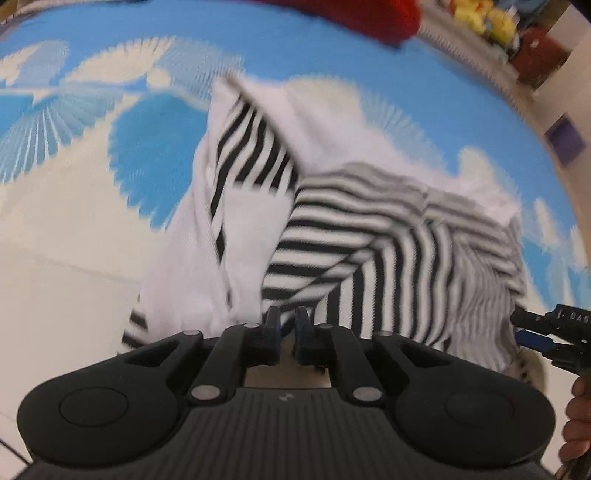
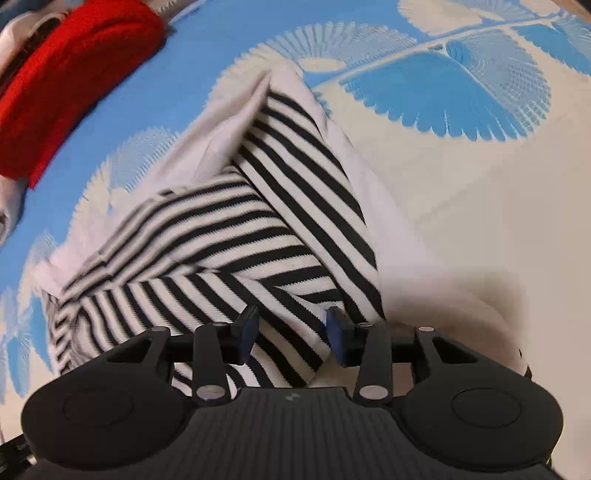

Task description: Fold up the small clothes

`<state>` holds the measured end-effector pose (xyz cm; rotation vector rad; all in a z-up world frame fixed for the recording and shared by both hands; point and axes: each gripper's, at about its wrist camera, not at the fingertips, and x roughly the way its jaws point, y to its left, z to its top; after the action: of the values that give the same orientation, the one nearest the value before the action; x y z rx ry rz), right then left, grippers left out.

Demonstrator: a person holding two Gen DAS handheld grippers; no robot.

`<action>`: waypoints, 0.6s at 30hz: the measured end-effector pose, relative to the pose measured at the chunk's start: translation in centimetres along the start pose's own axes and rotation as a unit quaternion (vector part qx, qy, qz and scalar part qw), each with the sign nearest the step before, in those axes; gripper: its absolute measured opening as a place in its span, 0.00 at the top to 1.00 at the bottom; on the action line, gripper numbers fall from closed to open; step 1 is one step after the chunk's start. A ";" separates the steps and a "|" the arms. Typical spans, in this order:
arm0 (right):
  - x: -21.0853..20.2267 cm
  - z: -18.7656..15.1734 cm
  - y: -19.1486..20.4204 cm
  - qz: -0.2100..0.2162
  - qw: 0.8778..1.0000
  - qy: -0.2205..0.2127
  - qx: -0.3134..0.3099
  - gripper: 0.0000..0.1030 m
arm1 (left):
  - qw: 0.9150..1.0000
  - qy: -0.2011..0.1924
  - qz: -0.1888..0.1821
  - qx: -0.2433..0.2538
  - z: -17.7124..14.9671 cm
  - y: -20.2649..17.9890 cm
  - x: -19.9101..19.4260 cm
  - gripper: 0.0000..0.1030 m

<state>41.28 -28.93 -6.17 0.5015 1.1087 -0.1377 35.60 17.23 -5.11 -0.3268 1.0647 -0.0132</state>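
The left gripper point(image 1: 286, 326) stood nearly pressed together at the striped garment's point(image 1: 369, 258) near edge, nothing visibly between its pads; the right gripper point(image 2: 291, 334) was spread over a striped fold. The garment lay crumpled on the blue-and-cream sheet point(image 2: 461, 206), red cloth point(image 2: 74, 74) beyond

A blue mat point(image 1: 288, 48) printed with cream fan-shaped leaf and flower patterns covers most of the ground in both views, and its cream parts run on toward the near side. Beyond the mat's far right edge in the left wrist view lie pale floor tiles point(image 1: 532, 110), with a yellow soft toy point(image 1: 484, 18), a dark red box point(image 1: 539, 55) and a small purple block point(image 1: 565, 138) near it, all blurred. A red cloth point(image 2: 70, 77) lies on the mat's far edge; light is soft and even.
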 end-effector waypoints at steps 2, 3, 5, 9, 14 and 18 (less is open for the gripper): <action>-0.7 0.3 0.8 0.014 0.999 -0.031 -0.026 0.56 | 0.999 -0.036 -0.021 0.009 0.2 -0.4 -1.3 0.88; -0.9 0.4 1.0 0.020 0.999 -0.037 -0.033 0.52 | 0.999 -0.039 -0.028 0.011 0.3 -0.6 -1.4 0.83; 0.0 0.1 0.5 0.016 1.000 -0.008 -0.023 0.51 | 1.000 0.003 -0.014 0.009 -0.4 -0.4 0.2 0.77; 0.0 -0.8 -0.9 -0.013 1.000 0.011 0.004 0.51 | 1.000 0.005 0.016 0.023 -1.1 0.0 -0.7 0.77; -8.0 -1.4 1.4 0.061 0.990 -0.120 -0.053 0.52 | 0.988 -0.137 -0.050 0.060 -2.2 -0.5 -10.8 0.77; -16.3 -3.7 0.8 0.138 0.967 -0.206 -0.061 0.52 | 0.976 -0.197 -0.071 0.062 -6.1 -1.2 -19.5 0.77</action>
<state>31.19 -28.80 7.23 0.4849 0.6278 0.0684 20.98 17.75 9.27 -0.2776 0.6426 -0.1378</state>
